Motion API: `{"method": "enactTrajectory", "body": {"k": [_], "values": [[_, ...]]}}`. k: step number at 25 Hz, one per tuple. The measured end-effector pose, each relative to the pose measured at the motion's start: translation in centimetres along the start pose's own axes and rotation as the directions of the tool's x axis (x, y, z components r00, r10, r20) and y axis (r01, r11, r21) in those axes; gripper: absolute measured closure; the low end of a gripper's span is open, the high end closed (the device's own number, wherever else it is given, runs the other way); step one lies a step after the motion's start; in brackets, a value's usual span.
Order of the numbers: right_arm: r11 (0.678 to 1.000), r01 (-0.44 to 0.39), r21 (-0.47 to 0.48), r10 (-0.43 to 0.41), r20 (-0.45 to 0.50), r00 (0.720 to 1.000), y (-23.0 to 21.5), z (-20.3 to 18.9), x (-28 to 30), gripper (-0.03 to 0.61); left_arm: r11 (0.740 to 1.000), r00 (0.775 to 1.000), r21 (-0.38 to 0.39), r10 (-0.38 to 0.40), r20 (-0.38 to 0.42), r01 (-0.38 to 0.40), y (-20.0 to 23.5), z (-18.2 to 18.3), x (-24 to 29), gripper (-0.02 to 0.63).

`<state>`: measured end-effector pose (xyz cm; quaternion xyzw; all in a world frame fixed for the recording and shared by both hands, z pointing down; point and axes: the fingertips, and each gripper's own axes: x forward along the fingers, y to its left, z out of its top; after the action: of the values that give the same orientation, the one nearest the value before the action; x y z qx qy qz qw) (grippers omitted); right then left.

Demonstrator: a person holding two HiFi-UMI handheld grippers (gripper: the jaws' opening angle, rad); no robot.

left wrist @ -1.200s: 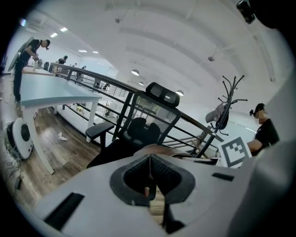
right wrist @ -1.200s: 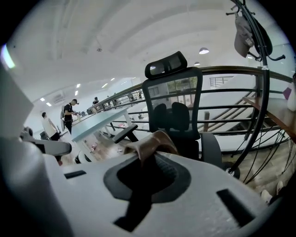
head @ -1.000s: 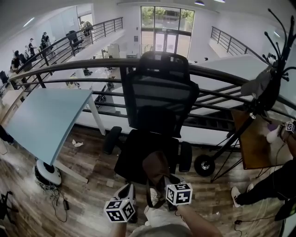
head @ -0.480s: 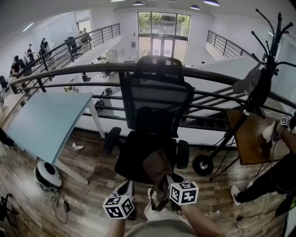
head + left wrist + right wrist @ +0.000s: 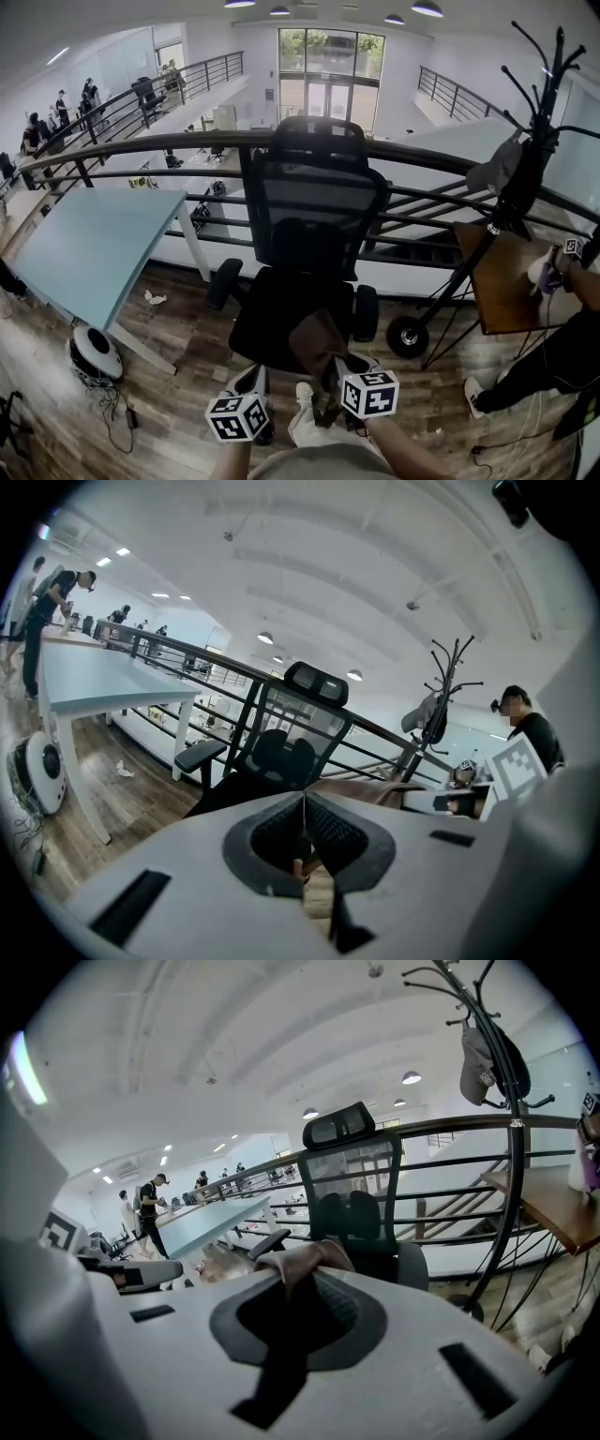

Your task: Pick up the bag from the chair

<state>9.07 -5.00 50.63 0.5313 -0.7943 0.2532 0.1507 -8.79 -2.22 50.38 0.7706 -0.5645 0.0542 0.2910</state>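
The right gripper (image 5: 298, 1302) pinches the brown bag (image 5: 317, 339) by its top fold, so that it hangs at the front edge of the black office chair (image 5: 298, 234) - apparently lifted - while the left gripper (image 5: 303, 836), jaws pressed together, idles alongside.

An open-plan office mezzanine; mesh desk chair (image 5: 309, 244), pale desk (image 5: 89, 244), railing (image 5: 141, 150), coat stand (image 5: 520, 178).

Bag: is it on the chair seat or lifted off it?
Apparently lifted: the right gripper has its jaws shut on the brown bag, which hangs at the front edge of the chair seat.
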Motion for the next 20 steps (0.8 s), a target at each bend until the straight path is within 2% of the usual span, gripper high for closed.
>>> {"method": "enactTrajectory", "body": {"k": [20], "values": [[1.000, -0.017, 0.003, 0.017, 0.027, 1.000, 0.8, 0.7, -0.8, 0.558, 1.000, 1.000, -0.009, -0.008, 0.015, 0.008, -0.5, 0.0, -0.6, 0.611]]}}
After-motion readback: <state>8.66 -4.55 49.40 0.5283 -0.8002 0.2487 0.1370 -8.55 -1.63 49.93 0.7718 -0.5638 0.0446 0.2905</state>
